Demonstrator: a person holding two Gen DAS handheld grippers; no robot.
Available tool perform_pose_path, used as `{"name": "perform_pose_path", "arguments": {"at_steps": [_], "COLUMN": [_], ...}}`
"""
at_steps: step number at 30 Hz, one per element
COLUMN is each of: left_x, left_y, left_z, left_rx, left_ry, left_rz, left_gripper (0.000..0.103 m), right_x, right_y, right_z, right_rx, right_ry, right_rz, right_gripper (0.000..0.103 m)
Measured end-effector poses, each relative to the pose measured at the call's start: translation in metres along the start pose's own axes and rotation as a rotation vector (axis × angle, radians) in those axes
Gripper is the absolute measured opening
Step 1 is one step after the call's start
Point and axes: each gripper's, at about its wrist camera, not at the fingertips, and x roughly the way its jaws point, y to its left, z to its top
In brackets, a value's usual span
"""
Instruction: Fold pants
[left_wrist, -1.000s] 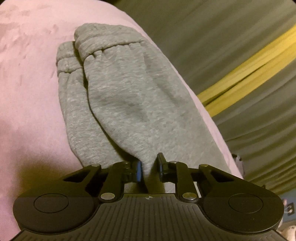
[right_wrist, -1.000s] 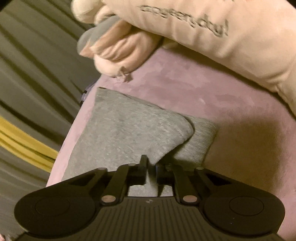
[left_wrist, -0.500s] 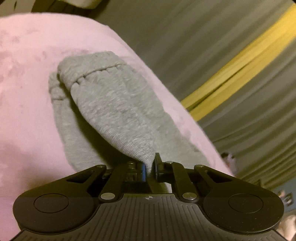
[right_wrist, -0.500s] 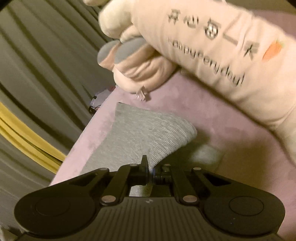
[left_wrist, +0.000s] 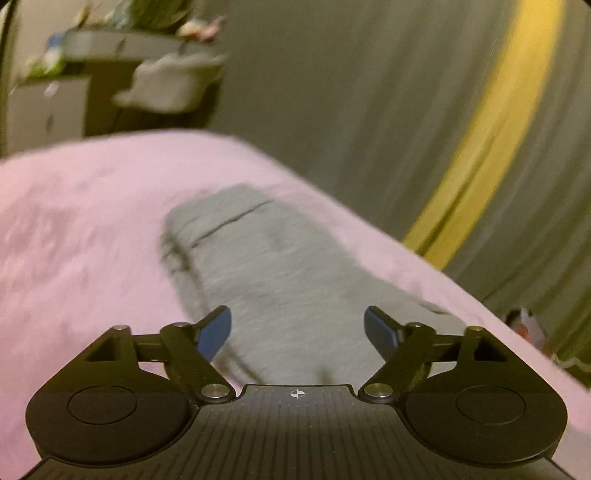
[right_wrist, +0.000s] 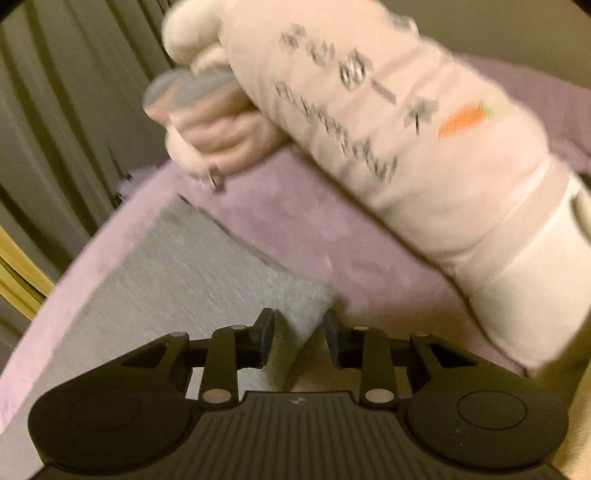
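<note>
On pink bed (left_wrist: 92, 229) edge: pants (left_wrist: 280, 273) flat | L tool (left_wrist: 297, 328) open | R tool (right_wrist: 297, 338) open

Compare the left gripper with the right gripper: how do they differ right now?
The left gripper has its fingers spread wide; the right gripper has them only partly apart. The left gripper sits over the middle of the grey pants; the right gripper brackets a corner of the pants, without visibly pinching it. Both are black, with nothing clamped, over the pink blanket.
</note>
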Motion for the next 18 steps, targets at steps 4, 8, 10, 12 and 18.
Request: {"name": "perform_pose_path", "arguments": {"at_steps": [4, 8, 10, 12, 18], "left_x": [0.013, 0.038, 0.052, 0.054, 0.056], "left_y": [-0.034, -0.047, -0.054, -0.060, -0.055], "left_z": [-0.019, -0.048, -0.056, -0.056, -0.059], "left_rx": [0.046, 0.024, 0.096, 0.146, 0.169], "left_ry": [0.070, 0.212, 0.259, 0.240, 0.213], "left_rz": [-0.109, -0.199, -0.159, -0.145, -0.120], "left_gripper": [0.095, 0.095, 0.092, 0.093, 0.096], "right_x": [-0.008, 0.010, 0.034, 0.049, 0.017], "right_y": [0.018, 0.031, 0.026, 0.009, -0.011], "right_z": [-0.001, -0.007, -0.011, -0.014, -0.006], "right_rx": [-0.067, -0.132, -0.139, -0.120, -0.056], "right_ry": [-0.046, 0.033, 0.133, 0.178, 0.069], "right_rz": [0.063, 0.160, 0.145, 0.030, -0.009], "right_gripper": [0.029, 0.029, 0.029, 0.015, 0.023]}}
